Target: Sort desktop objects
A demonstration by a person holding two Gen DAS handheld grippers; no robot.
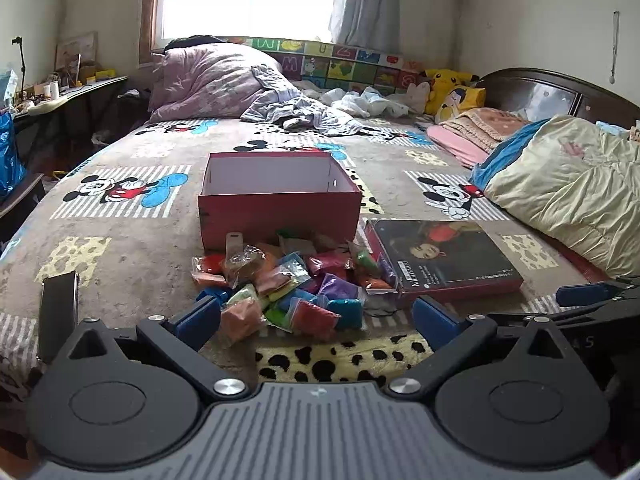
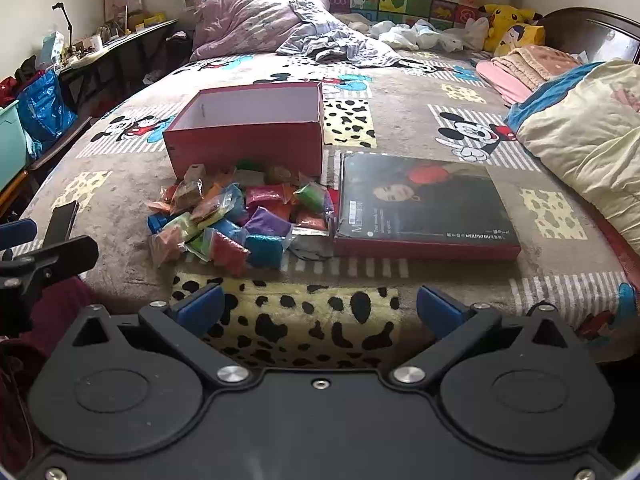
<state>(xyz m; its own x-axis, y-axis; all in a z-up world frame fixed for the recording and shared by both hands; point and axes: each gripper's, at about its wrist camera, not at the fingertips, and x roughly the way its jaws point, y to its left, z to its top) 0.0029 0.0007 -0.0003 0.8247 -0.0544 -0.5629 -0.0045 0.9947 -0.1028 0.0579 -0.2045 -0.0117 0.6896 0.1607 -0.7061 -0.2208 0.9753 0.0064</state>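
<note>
An open, empty red box (image 1: pixel 280 208) (image 2: pixel 248 136) stands on the bed. In front of it lies a pile of small colourful clay packets (image 1: pixel 292 284) (image 2: pixel 236 220). The box's dark lid (image 1: pixel 444 260) (image 2: pixel 424 212) lies flat to the right of the pile. My left gripper (image 1: pixel 316 320) is open and empty, its blue fingertips at the pile's near edge. My right gripper (image 2: pixel 320 308) is open and empty, hovering over the spotted patch short of the pile. It also shows at the right edge of the left wrist view (image 1: pixel 592 300).
A black phone (image 1: pixel 58 308) (image 2: pixel 62 220) lies left of the pile. Quilts (image 1: pixel 568 184) and pillows (image 1: pixel 212 76) sit at the right and back of the bed. A cluttered desk (image 1: pixel 60 92) stands at far left.
</note>
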